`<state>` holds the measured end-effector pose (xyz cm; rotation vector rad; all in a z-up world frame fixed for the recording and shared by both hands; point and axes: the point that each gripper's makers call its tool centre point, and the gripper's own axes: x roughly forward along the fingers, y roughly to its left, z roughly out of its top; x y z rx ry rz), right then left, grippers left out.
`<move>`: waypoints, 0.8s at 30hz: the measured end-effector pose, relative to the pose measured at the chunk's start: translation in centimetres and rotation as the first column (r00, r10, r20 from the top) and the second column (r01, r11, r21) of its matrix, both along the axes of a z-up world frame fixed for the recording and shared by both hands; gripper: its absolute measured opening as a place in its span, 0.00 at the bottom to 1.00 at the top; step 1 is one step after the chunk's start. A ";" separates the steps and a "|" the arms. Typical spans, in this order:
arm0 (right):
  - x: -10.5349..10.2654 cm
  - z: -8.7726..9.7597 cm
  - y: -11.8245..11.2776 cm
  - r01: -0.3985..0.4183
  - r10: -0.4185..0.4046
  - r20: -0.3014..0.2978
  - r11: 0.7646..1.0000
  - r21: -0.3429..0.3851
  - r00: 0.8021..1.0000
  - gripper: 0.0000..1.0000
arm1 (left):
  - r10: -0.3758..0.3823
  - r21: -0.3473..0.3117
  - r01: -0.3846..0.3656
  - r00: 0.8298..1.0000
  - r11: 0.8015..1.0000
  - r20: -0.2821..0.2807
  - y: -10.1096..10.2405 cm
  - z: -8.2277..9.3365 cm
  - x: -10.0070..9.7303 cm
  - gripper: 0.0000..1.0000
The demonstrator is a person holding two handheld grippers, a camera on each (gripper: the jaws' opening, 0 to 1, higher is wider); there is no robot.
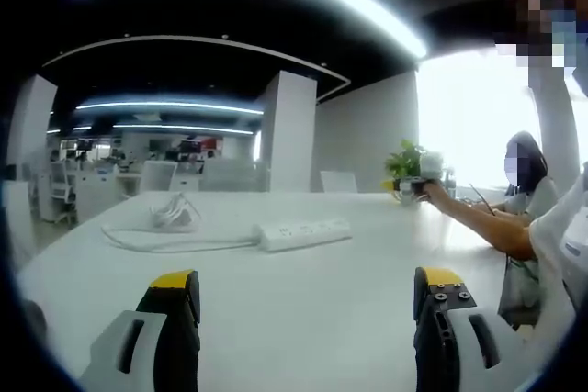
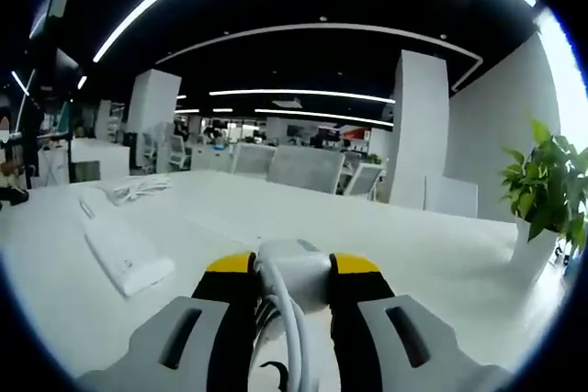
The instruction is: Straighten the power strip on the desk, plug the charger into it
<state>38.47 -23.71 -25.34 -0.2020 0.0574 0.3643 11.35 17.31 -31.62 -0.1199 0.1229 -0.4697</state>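
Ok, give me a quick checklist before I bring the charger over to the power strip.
1. Charger held between the right gripper's jaws: ok.
2. Left gripper free, jaws apart over the desk: ok.
3. Power strip in sight and unobstructed: ok.
4. Strip straightened on the desk: not ok, it lies at an angle.
5. Strip's cable away from the sockets: ok.
6. Charger prongs facing the sockets: cannot tell.
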 end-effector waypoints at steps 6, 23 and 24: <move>-0.8 1.4 1.0 -0.016 0.015 0.026 1.000 0.006 1.000 0.28 | 0.000 0.000 0.000 1.000 1.000 -0.004 0.0 -0.1 0.0 0.99; -3.0 4.2 3.2 -0.061 0.058 0.076 0.997 0.039 0.995 0.28 | -0.004 0.001 0.004 1.000 1.000 -0.007 -0.2 -0.2 0.2 0.99; -3.0 4.3 3.4 -0.064 0.061 0.079 0.997 0.041 0.995 0.28 | -0.004 0.001 0.004 1.000 1.000 -0.007 -0.3 -0.3 0.2 0.99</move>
